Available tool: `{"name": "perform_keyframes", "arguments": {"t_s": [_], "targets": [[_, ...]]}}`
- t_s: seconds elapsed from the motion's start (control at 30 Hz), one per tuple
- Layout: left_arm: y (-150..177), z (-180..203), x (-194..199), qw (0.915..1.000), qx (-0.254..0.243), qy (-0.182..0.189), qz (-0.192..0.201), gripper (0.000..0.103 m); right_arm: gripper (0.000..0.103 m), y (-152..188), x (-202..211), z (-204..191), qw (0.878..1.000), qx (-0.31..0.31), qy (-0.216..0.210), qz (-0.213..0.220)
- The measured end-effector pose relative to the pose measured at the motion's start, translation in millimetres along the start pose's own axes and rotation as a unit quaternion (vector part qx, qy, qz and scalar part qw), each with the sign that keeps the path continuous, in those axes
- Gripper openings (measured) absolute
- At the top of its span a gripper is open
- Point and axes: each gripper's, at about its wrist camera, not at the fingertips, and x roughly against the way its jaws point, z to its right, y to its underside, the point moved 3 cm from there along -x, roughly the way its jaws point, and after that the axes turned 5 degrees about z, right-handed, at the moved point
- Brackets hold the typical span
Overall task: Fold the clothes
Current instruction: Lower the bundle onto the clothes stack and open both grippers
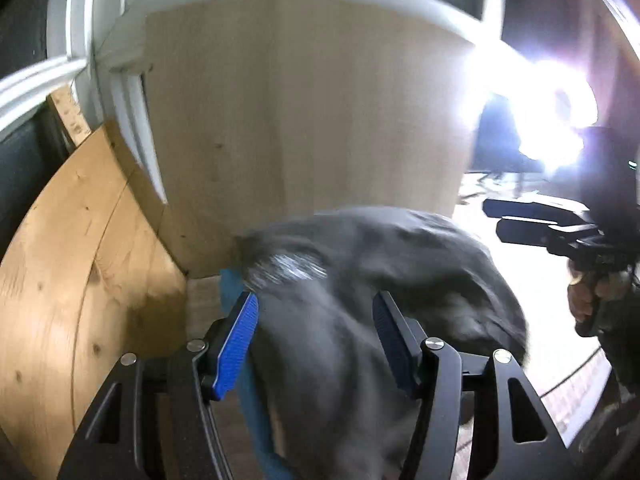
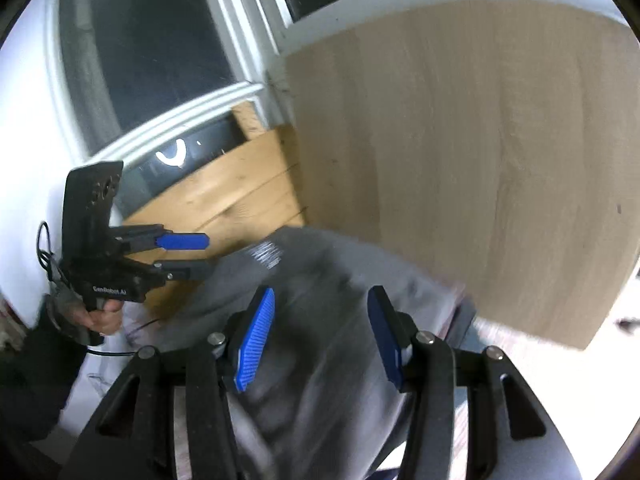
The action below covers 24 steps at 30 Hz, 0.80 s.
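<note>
Two tongs hang over one grey garment (image 1: 360,280), which lies bunched on the light wooden desk (image 1: 300,100), its pale printed patch showing at about ten o'clock of the heap. In the left wrist view the left tongs (image 1: 316,320) stand parted with cloth seen between the blue pads (image 1: 240,332), yet no pad presses on it. The right tongs (image 1: 516,220) sit at three o'clock there, jaws apart and empty. From the right wrist view the right tongs (image 2: 320,320) likewise straddle blurred cloth without pinching it. A blue item (image 1: 256,420) peeks from beneath the garment.

My reading: this is between grips, hands repositioning after a lay-down or before spreading. Next, each pair of tongs needs to find an edge or corner, close firmly, then pull the cloth flat.
</note>
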Motion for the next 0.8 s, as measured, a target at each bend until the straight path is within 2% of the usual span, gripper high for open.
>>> {"name": "perform_keyframes", "arguments": {"t_s": [0.03, 0.1, 0.17, 0.23, 0.27, 0.33, 0.4, 0.5, 0.57, 0.63, 0.7, 0.73, 0.8], "targets": [[9.8, 6.4, 2.9, 1.0, -0.004, 0.007, -0.004, 0.058, 0.047, 14.4, 0.6, -2.0, 1.0, -0.015, -0.006, -0.009], [37.0, -5.1, -31.6, 0.9994, -0.006, 0.01, -0.032, 0.058, 0.048, 43.7, 1.7, -5.8, 0.999, -0.038, -0.015, -0.033], [64.6, -18.4, -57.3, 0.997, -0.01, -0.017, -0.074, 0.058, 0.048, 75.6, 1.7, -9.0, 0.996, -0.026, -0.012, -0.082], [86.0, -35.4, -63.0, 0.9937, 0.02, -0.02, -0.109, 0.062, 0.048, 103.6, 5.8, -11.4, 0.992, -0.016, -0.008, -0.127], [89.4, -44.5, -65.4, 0.9932, 0.041, -0.011, -0.109, 0.062, 0.048, 104.1, 17.9, -10.0, 0.991, -0.018, -0.006, -0.132], [80.3, -45.1, -38.4, 0.994, 0.049, -0.028, -0.093, 0.062, 0.049, 93.3, 38.6, -4.4, 0.992, -0.032, 0.002, -0.125], [67.2, -41.1, -12.2, 0.9954, 0.05, -0.042, -0.07, 0.06, 0.05, 74.0, 60.3, 1.7, 0.995, -0.035, 0.018, -0.093], [34.1, -14.3, 13.8, 0.9985, 0.037, -0.02, -0.033, 0.06, 0.051, 36.2, 62.3, 6.5, 0.998, -0.036, 0.033, -0.033], [12.3, 5.2, 25.2, 0.9996, 0.024, -0.004, -0.012, 0.06, 0.051, 13.5, 45.2, 11.4, 0.998, -0.057, 0.016, -0.004], [-3.5, 20.4, 12.6, 1.0, -0.001, 0.008, -0.001, 0.061, 0.051, -4.1, 26.0, 16.7, 0.997, -0.074, 0.003, 0.015], [-8.5, 21.6, -8.3, 0.9997, -0.011, 0.017, -0.01, 0.063, 0.051, 8.3, -6.7, 22.9, 0.997, -0.068, 0.017, -0.024], [-2.0, 13.8, -31.3, 0.9996, -0.007, 0.012, -0.024, 0.064, 0.051, 14.4, -22.9, 26.1, 0.997, -0.064, 0.024, -0.043], [20.1, -4.4, -74.6, 0.9973, 0.007, 0.0, -0.073, 0.063, 0.051, 27.6, -51.4, 30.7, 0.995, -0.05, 0.039, -0.079]]}}
